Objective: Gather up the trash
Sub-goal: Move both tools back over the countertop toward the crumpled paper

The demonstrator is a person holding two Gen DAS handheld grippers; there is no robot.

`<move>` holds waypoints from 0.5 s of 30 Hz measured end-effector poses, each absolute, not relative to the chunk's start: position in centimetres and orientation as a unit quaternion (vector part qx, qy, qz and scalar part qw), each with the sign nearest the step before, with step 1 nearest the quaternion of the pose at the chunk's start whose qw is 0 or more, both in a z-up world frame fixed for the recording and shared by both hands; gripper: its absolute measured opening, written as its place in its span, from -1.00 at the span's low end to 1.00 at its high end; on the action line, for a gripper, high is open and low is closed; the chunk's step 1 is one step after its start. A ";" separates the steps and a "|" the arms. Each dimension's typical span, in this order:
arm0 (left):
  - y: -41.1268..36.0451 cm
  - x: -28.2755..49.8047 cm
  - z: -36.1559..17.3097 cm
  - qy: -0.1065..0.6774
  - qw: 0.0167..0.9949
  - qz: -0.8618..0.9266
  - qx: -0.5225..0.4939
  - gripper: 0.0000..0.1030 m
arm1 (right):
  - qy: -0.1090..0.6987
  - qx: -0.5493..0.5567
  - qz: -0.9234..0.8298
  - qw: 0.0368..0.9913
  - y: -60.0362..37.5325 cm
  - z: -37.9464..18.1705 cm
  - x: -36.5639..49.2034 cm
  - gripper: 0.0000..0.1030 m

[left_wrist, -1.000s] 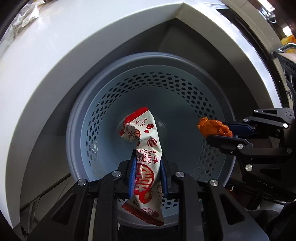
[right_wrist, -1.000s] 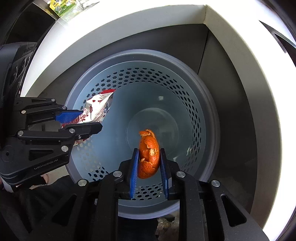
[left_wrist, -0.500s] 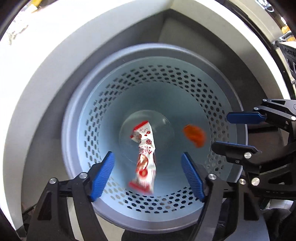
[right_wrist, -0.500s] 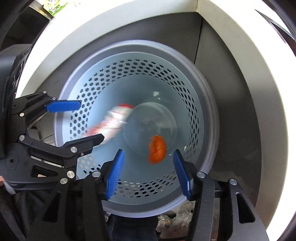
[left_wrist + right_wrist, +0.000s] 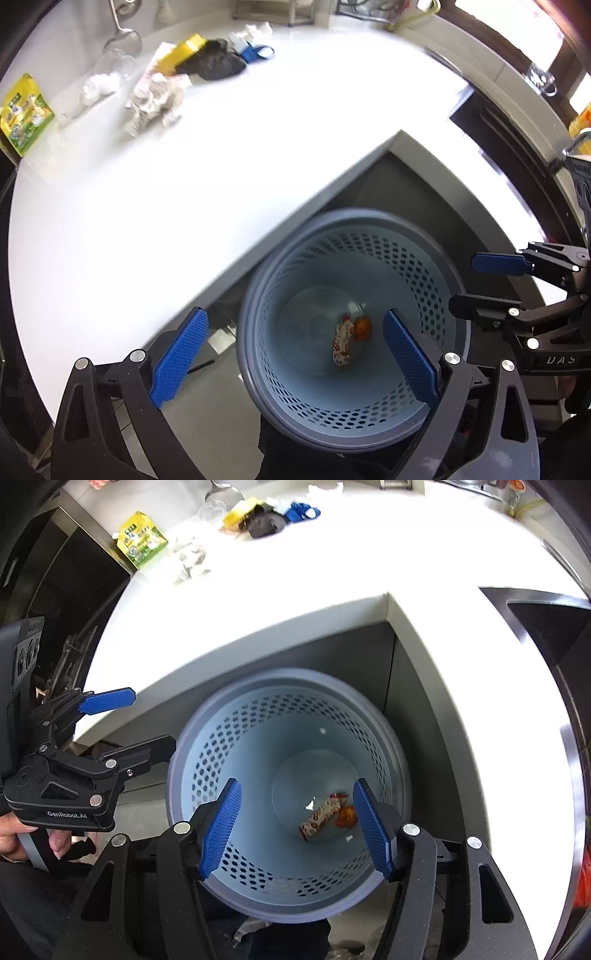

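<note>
Two bits of trash lie in the bin; more waits on the bench.

Both the left claw and the right claw are opening wide with nothing between the jaws. The wrapper and peel lie at the bottom of the bin. On the far bench, the crumpled paper looks light and soft, so pinch a fold. A glass stands near it.

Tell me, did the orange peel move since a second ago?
Yes. The orange peel dropped from the right gripper to the bottom of the blue bin, landing beside the snack wrapper.
</note>
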State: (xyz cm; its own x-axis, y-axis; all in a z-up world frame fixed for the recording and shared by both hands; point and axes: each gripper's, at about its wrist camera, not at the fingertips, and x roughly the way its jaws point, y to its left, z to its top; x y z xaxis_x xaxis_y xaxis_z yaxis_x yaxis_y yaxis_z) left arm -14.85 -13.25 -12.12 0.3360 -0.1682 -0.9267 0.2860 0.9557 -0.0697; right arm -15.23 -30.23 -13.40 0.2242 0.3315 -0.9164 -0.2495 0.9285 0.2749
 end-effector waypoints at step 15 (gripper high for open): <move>-10.4 -9.6 -4.6 0.485 0.870 -0.085 0.021 0.87 | 0.508 0.016 0.189 0.840 -28.4 -4.1 -10.7 0.25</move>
State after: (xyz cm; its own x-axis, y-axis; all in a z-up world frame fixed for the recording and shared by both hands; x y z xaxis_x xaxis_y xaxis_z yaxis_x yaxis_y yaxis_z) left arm -9.61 -10.44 -4.62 0.5152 -0.1274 -0.8476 0.1675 0.9848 -0.0463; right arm -10.72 -28.37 -4.08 0.4130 0.3346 -0.8470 -0.3011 0.9279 0.2197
